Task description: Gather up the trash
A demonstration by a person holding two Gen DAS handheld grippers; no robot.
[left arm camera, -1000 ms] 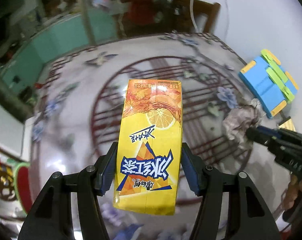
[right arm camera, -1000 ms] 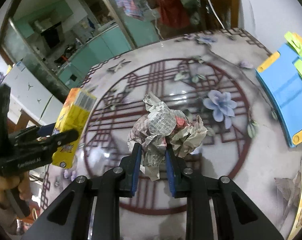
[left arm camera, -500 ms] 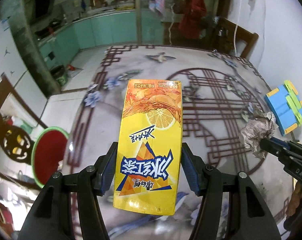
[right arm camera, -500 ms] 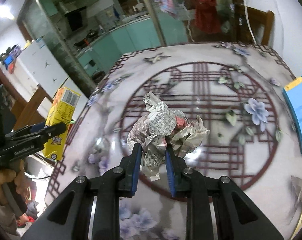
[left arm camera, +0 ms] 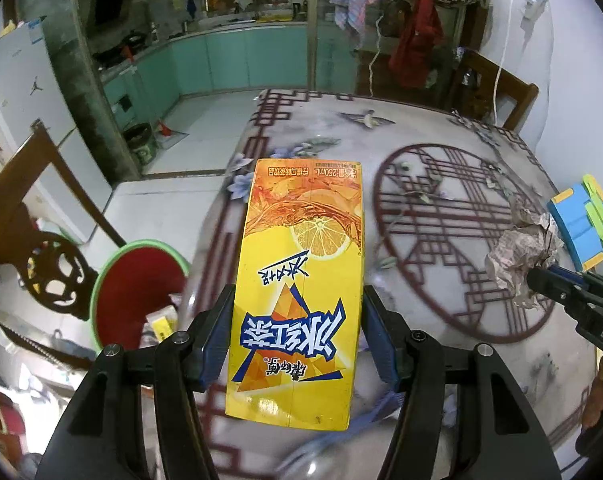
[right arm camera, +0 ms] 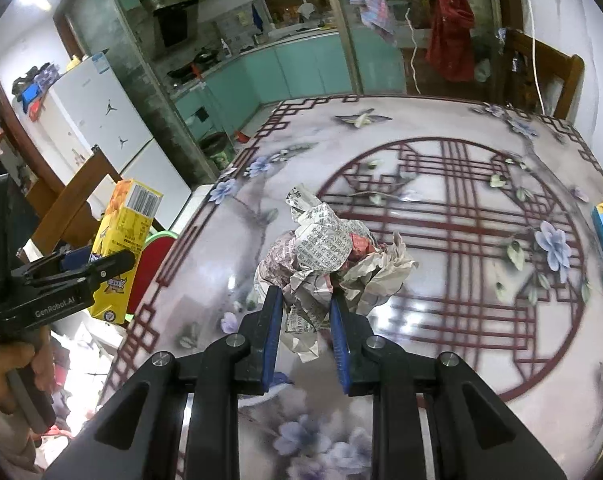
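Observation:
My left gripper (left arm camera: 295, 332) is shut on a yellow iced-tea carton (left arm camera: 301, 276) and holds it in the air over the table's left edge. It also shows in the right wrist view (right arm camera: 123, 248). My right gripper (right arm camera: 306, 316) is shut on a crumpled newspaper ball (right arm camera: 325, 248), held above the table; the ball also shows in the left wrist view (left arm camera: 521, 252). A red bin with a green rim (left arm camera: 135, 288) stands on the floor left of the table, with some trash inside.
The round table (left arm camera: 441, 152) has a glossy flower and lattice pattern. A blue and green box (left arm camera: 585, 220) lies at its right side. Wooden chairs stand at the left (left arm camera: 29, 216) and at the far right (left arm camera: 497, 92).
Both grippers have moved left with their loads. The left gripper now hangs near the table's left edge, and the red bin has come closer into view below it.

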